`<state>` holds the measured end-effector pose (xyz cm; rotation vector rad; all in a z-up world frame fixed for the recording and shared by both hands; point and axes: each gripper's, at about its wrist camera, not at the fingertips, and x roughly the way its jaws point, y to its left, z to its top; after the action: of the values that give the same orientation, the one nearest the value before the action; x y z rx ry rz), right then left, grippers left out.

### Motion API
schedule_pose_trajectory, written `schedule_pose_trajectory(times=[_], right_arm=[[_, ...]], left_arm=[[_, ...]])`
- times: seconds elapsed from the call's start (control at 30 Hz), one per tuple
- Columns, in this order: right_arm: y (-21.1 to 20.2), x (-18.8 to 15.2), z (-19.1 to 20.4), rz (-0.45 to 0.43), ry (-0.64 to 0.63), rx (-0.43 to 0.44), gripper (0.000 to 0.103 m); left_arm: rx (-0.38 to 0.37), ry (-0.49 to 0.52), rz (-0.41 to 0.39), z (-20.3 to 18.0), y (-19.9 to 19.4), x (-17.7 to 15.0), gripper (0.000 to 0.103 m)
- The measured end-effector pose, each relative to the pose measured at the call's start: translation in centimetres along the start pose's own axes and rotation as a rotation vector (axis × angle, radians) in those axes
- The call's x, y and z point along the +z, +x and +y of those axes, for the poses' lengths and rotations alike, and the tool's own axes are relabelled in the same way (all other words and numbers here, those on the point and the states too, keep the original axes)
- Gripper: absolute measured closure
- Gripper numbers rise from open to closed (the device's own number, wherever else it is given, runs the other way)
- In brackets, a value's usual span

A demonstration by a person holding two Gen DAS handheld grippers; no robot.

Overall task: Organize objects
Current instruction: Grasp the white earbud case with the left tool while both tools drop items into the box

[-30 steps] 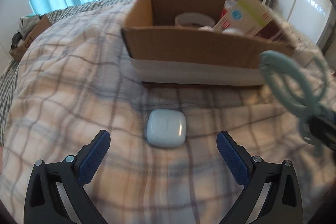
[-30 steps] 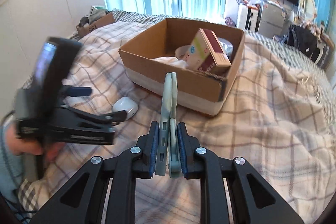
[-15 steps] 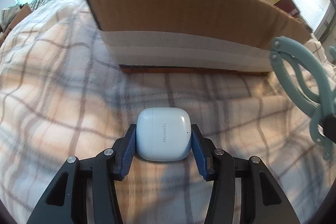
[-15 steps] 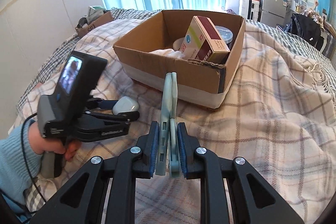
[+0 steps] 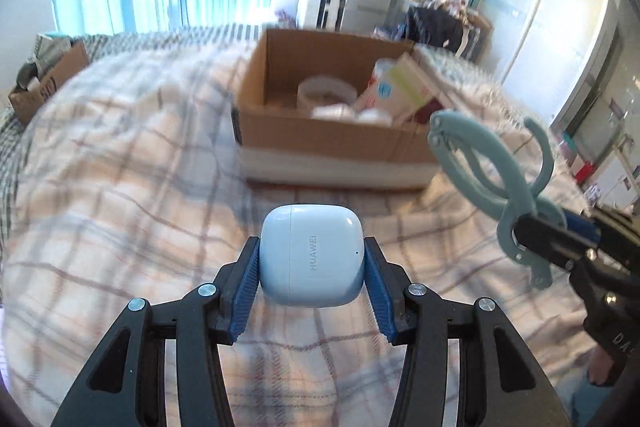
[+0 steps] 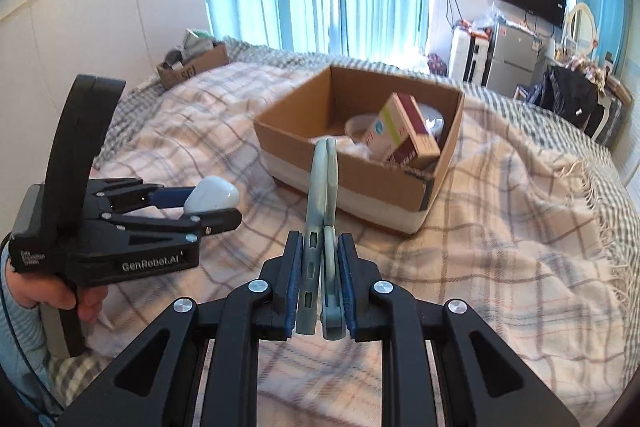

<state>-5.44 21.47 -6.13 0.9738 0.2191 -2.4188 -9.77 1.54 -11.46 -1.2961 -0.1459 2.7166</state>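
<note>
We find the left gripper [image 5: 312, 281] closed on a pale blue earbud case [image 5: 312, 255], both blue pads pressed against its sides; the case is lifted off the plaid blanket [image 5: 120, 219], as the right wrist view confirms [image 6: 211, 198]. A hand [image 6: 60, 301] in a light blue sleeve holds this tool.

We find the right gripper [image 6: 320, 297] squeezed fully together on a pale green clip [image 6: 322, 187], a scissor-like plastic piece whose handle end sits between the pads while its long arms project forward. From the left gripper it appears to the right [image 5: 484, 171], held clear of the bedding.

Ahead of both grippers, resting on the blanket, stands an open cardboard box [image 6: 304, 115] with a white band around its base. Inside we note a carton [image 6: 404, 135] in white, green and dark red, leaning tilted against the side farther from the left gripper, a roll of tape [image 5: 326, 93] lying flat beside it, and some white material [image 5: 340, 113] against the near wall; we cannot identify that material.

Farther off, beyond the left gripper, a smaller cardboard box [image 6: 192, 65] sits at the bed's edge holding crumpled items we cannot make out.
</note>
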Motion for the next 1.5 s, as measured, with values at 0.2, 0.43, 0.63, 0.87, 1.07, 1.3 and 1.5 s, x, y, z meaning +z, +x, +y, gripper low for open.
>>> schedule_pose_trajectory(times=[0.2,0.43,0.63,0.87,1.07,1.3,1.5], right_arm=[[-2.9,3.1,-0.2,-0.086,-0.017,-0.025,0.086],[-2.5,8.9,-1.9,-0.150,-0.032,-0.025,0.086],[1.0,14.4,-3.6,-0.154,-0.005,0.013,0.086],[8.1,18.3,-6.1,-0.095,0.035,0.013,0.086],[13.8,17.2,-7.3,-0.003,0.067,0.049,0.086],[15.1,16.3,-8.2,-0.009,0.106,0.081,0.086],[10.7,16.6,-8.2,-0.056,0.101,-0.014,0.079]], left_arm=[[-0.012,0.015,-0.106,-0.6,-3.8,3.9,0.052],[-0.006,0.012,-0.178,0.0,-4.2,9.7,0.052],[0.015,0.035,-0.192,0.5,-1.3,14.7,0.052],[0.017,0.053,-0.156,1.7,5.2,18.4,0.052],[-0.009,0.067,-0.093,2.1,10.3,16.9,0.052],[0.000,0.147,-0.070,0.9,11.8,15.8,0.045],[0.006,0.129,-0.105,0.0,7.7,16.6,0.031]])
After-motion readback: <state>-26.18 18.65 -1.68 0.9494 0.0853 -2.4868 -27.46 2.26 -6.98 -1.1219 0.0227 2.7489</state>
